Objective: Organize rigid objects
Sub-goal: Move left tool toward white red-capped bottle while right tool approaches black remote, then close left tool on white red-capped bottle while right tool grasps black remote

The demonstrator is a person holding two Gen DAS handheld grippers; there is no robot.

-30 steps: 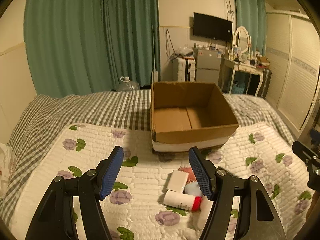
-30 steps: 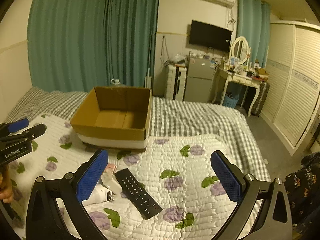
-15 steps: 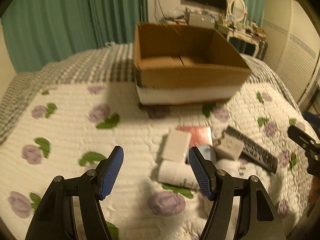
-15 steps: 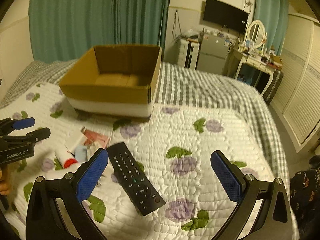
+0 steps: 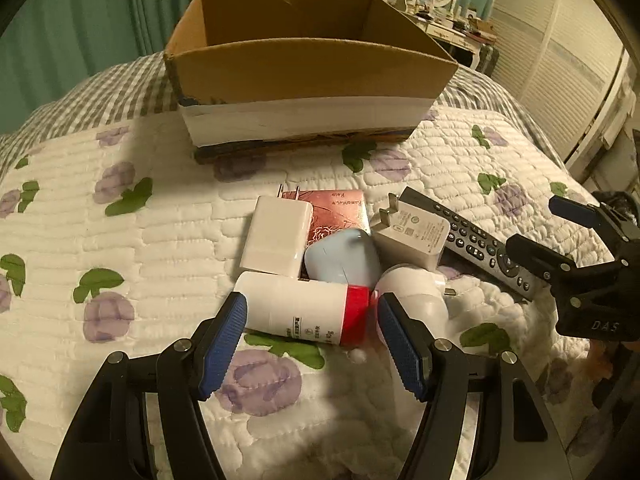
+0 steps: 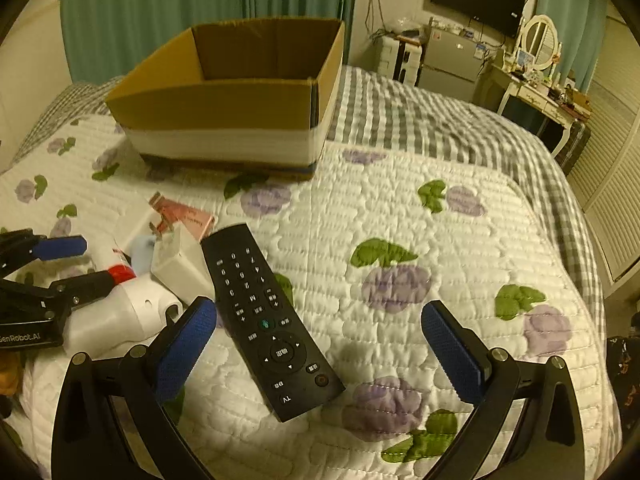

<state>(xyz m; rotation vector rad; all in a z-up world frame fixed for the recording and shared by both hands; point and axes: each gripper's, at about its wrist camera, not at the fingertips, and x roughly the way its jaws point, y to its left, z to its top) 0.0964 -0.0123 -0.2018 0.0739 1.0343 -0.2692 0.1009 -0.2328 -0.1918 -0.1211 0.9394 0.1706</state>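
White red-capped tube (image 5: 302,309) lying crosswise, cap rightward, between spread left hand-held gripper (image 5: 312,340) fingers; right hand-held gripper (image 6: 320,344) likewise spread.

2 near wrist views; shared cardboard box (image 5: 304,68)

- At the left edge of your right wrist view, the left gripper (image 6: 60,264) body reads "GenRobot.AI", partly cut off.
- In the lower centre, the black remote (image 6: 267,316) shows digit keys and "TV" at its near end.
- In your left wrist view, right side, the right gripper (image 5: 560,232) reads "DAS".
- At centre, the pink box (image 5: 340,216) carries script, seemingly "Romantic".
- The white bottle (image 5: 296,306) label shows "40g".
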